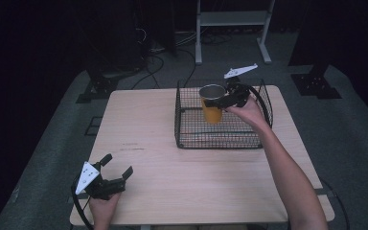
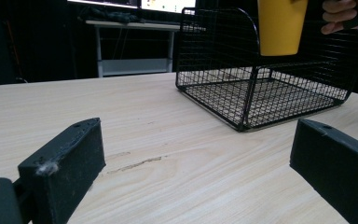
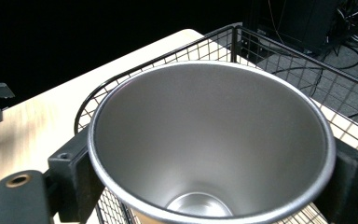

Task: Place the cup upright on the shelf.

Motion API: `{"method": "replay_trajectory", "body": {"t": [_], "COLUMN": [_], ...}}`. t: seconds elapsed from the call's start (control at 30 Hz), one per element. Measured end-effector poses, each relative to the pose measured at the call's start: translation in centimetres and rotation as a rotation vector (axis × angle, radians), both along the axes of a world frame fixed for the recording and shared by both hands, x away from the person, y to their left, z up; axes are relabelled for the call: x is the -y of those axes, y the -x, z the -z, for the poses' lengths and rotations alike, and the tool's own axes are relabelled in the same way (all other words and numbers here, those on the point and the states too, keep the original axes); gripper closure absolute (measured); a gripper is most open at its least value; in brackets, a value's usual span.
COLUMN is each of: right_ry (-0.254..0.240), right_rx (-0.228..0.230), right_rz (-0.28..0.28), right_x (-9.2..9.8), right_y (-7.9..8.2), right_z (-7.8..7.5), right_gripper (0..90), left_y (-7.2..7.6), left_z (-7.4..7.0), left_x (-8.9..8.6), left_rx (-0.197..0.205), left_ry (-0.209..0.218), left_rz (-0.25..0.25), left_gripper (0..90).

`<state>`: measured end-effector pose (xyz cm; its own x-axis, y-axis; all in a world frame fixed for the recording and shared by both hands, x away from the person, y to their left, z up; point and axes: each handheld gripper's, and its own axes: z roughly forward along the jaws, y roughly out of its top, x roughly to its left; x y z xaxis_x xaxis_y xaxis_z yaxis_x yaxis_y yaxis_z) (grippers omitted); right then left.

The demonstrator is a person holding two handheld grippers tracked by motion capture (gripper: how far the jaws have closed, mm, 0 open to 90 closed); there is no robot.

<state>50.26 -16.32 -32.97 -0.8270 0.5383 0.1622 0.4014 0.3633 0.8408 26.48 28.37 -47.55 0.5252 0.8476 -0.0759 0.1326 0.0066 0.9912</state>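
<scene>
A dark lab: a wooden counter (image 1: 172,191) on grey carpet, cables (image 1: 153,62) and black stands (image 1: 96,86) at the frame's top.

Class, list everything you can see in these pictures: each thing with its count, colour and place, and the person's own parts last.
Cup: one, yellow outside, silver inside, upright, held above the basket.
Wire basket: one, black, far right part of the table.
Table: one, light wood.
Metal frame: one, pale, on the floor beyond the table.
Right gripper: one, black, shut on the cup.
Left gripper: one, black, open, near left edge.
</scene>
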Motion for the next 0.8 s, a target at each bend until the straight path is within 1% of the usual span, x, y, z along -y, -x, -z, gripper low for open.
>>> {"method": "replay_trajectory", "body": {"t": [0.1, 0.23, 0.4, 0.43, 0.5, 0.53, 0.63, 0.73, 0.8], "right_ry": [0.000, -0.001, 0.012, 0.023, 0.030, 0.030, 0.053, 0.060, 0.077], "right_rx": [-0.006, -0.007, -0.027, -0.033, -0.043, -0.043, -0.052, -0.066, -0.066], "right_rz": [-0.012, -0.009, -0.004, -0.003, -0.001, -0.001, 0.000, -0.003, -0.001], "right_x": [-0.5, -0.9, -1.3, -1.5, -1.7, -1.7, -2.1, -2.3, -2.5], "right_y": [-0.4, -0.9, -1.5, -1.8, -2.1, -2.1, -2.4, -2.7, -2.8], "right_z": [0.3, 0.9, 1.9, 2.3, 2.8, 2.8, 3.5, 4.0, 4.3], "right_gripper": [11.7, 11.7, 11.5, 11.1, 10.4, 10.4, 9.8, 9.8, 9.8], "left_y": [0.0, 0.0, 0.0, 0.0, 0.0, 0.0, 0.0, 0.0, 0.0], "left_z": [0.0, 0.0, 0.0, 0.0, 0.0, 0.0, 0.0, 0.0, 0.0], "left_x": [0.0, -0.1, 0.0, 0.0, -0.1, -0.1, -0.1, -0.1, -0.1], "left_rx": [0.000, -0.001, -0.001, -0.001, -0.001, -0.001, -0.001, -0.001, -0.001], "left_ry": [0.000, 0.001, 0.002, 0.002, 0.002, 0.002, 0.003, 0.003, 0.003], "left_rz": [0.001, 0.003, 0.004, 0.004, 0.005, 0.005, 0.005, 0.005, 0.006], "left_gripper": [2.4, 2.4, 2.4, 2.4, 2.4, 2.4, 2.4, 2.4, 2.4]}}
